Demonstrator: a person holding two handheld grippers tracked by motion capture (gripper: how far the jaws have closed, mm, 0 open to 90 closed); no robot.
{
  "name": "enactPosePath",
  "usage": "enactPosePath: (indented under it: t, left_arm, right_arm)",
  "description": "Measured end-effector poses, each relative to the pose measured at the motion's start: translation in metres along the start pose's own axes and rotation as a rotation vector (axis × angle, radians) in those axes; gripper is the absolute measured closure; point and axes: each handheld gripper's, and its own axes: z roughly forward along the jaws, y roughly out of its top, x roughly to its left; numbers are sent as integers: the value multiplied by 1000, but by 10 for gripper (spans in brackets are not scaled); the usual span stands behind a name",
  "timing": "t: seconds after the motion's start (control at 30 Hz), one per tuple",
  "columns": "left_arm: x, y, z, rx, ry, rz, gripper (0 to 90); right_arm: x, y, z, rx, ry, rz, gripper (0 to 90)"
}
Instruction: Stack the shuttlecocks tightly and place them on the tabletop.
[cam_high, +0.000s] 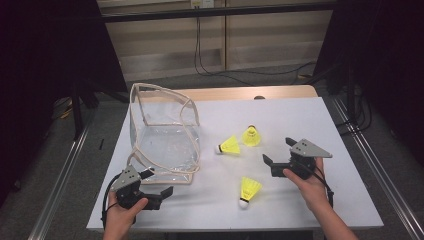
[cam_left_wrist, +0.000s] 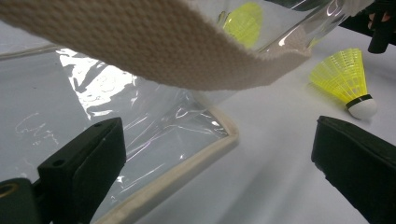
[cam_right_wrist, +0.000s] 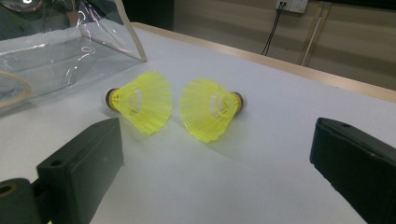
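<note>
A clear plastic bag (cam_high: 165, 135) with beige webbing trim stands open on the left of the white table (cam_high: 300, 115). Three yellow shuttlecocks lie to its right: two close together (cam_high: 230, 145) (cam_high: 251, 136) and one nearer the front (cam_high: 248, 190). My left gripper (cam_high: 159, 181) is open at the bag's front corner, the bag's strap (cam_left_wrist: 163, 46) hanging just above its jaws and the front shuttlecock (cam_left_wrist: 348, 79) off to its right. My right gripper (cam_high: 278, 151) is open and empty, facing the pair of shuttlecocks (cam_right_wrist: 140, 105) (cam_right_wrist: 210, 107) with the bag (cam_right_wrist: 60, 51) behind them.
A wooden strip (cam_high: 235, 93) runs along the table's far edge. Cables (cam_high: 235, 75) trail over the floor beyond it, and metal rails (cam_high: 62, 175) run along both sides of the table. Dark curtains hang at the left and right.
</note>
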Motion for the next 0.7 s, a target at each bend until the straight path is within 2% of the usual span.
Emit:
enactPosePath:
  t: [0.27,0.7]
  left_arm:
    - [0,0,0,-1,3,-2,31]
    - [-1,0,0,-7,0,-1,31]
  right_arm:
    - [-2,10,12,22,-13,-4,15]
    - [-8,19,32,56,-35,37,40]
